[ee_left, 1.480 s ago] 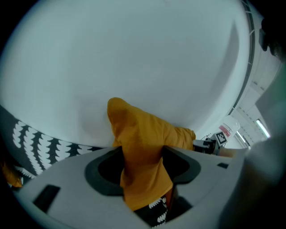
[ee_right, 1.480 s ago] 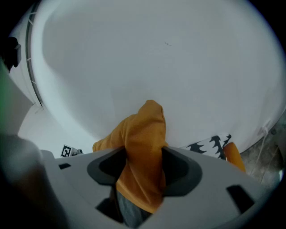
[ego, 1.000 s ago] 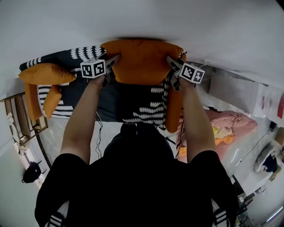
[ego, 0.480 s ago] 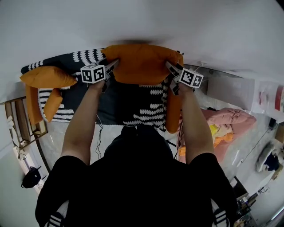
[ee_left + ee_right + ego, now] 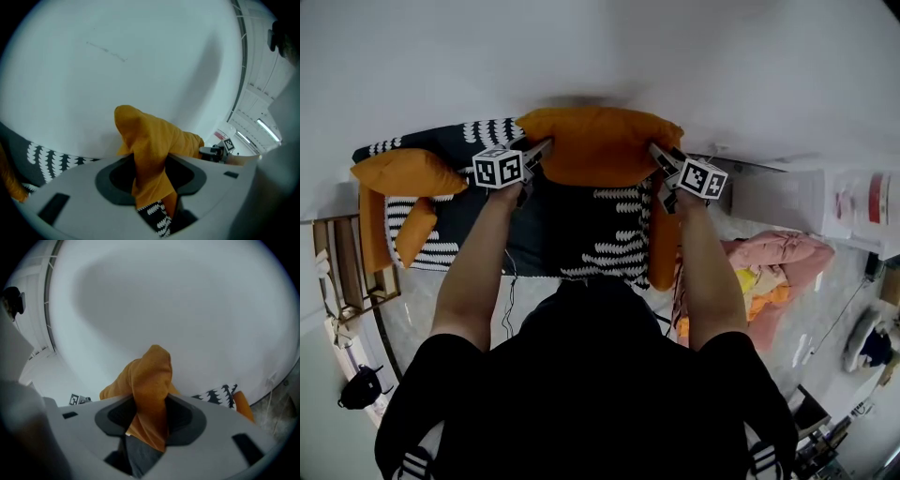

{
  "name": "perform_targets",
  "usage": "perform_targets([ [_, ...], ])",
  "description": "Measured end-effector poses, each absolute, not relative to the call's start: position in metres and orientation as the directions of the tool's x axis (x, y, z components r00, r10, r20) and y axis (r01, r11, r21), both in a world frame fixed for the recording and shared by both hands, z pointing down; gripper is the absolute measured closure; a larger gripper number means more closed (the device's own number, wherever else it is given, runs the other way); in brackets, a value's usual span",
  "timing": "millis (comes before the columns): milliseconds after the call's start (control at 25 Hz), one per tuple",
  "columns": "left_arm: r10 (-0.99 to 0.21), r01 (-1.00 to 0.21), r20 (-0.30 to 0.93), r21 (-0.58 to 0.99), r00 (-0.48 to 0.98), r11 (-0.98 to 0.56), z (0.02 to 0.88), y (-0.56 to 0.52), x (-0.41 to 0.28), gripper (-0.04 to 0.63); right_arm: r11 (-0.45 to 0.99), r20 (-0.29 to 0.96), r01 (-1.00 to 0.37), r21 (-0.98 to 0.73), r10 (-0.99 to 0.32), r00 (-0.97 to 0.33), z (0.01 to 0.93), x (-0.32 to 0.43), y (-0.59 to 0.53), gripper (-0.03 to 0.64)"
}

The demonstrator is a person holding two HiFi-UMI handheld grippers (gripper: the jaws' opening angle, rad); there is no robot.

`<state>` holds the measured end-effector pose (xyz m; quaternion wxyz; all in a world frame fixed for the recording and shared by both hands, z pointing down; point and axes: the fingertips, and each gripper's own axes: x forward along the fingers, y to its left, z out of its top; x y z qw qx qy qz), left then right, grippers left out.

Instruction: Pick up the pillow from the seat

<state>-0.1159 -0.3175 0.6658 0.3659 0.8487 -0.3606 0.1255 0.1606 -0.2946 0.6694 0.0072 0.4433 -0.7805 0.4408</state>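
Note:
An orange pillow is held against the white wall above the seat, a sofa with a dark black-and-white patterned cover. My left gripper is shut on the pillow's left end. My right gripper is shut on its right end. In the left gripper view, bunched orange pillow fabric is squeezed in the left gripper, with the patterned cover below. In the right gripper view, a fold of the pillow is pinched in the right gripper.
Two more orange cushions lie at the sofa's left end, and an orange armrest is at its right. A wooden rack stands on the left. A pink bundle lies on the floor to the right. The wall is close behind.
Both grippers have closed onto the pillow's ends, and the fabric there is now bunched. The pillow and both hands have shifted only slightly in the view.

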Motion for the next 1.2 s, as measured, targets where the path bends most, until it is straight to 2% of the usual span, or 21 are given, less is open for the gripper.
perform_targets([
  [840,-0.534,-0.66,0.392,0.509,0.75,-0.553,0.565,-0.267,-0.128,0.408,0.291,0.317,-0.69,-0.662,-0.726,-0.61,0.569,0.154,-0.234,0.436],
  [1200,-0.502,-0.626,0.377,0.539,0.778,-0.564,0.543,-0.236,-0.127,0.41,0.307,0.301,-0.698,-0.647,-0.738,-0.604,0.545,0.153,-0.205,0.436],
])
